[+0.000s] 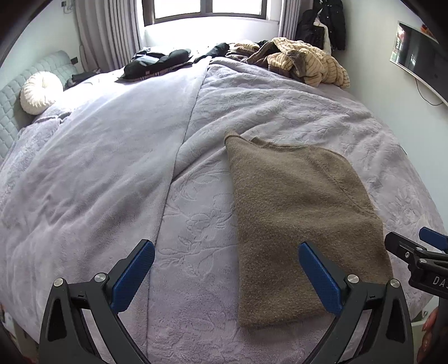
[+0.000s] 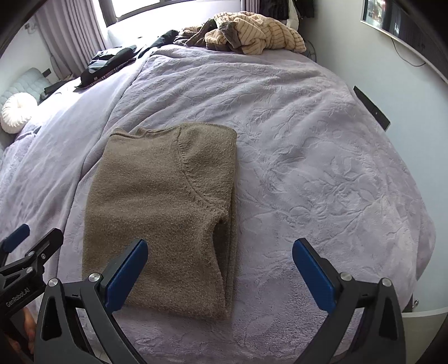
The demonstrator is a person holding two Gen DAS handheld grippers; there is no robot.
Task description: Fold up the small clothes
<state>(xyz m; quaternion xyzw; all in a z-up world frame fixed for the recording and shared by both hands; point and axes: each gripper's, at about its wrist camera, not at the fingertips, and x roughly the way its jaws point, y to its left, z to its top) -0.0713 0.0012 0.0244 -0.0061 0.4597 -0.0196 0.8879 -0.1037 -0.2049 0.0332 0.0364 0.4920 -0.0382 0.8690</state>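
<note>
A brown knitted sweater (image 2: pixel 162 215) lies folded into a long rectangle on the lilac bedspread (image 2: pixel 308 156), filling the lower left centre of the right wrist view and the lower right centre of the left wrist view (image 1: pixel 302 221). Its neckline points toward the far side of the bed, a curved sleeve seam runs across the top layer, and along its right edge in the right wrist view the folded layers show as a stack. The right gripper (image 2: pixel 219 268) hangs above the sweater's near end with its blue-padded fingers spread wide, the left pad over the knit and the right pad over bare bedspread, pinching nothing. The left gripper (image 1: pixel 226 273) is likewise spread wide and empty, its right pad over the sweater's near left part and its left pad over the bedspread. Each tool shows at the other's frame edge, low on the side. At the top of both frames, by the far edge of the bed, a heap of cream striped and brown clothes (image 2: pixel 252 30) sits in a tangle, with dark garments (image 1: pixel 159 63) laid out to its left. A round white cushion (image 1: pixel 39 92) rests at the upper left against a padded headboard (image 1: pixel 8 112), below grey curtains (image 1: pixel 109 28) and a bright window (image 1: pixel 207 9). A screen (image 1: pixel 420 58) hangs on the wall at the upper right.
</note>
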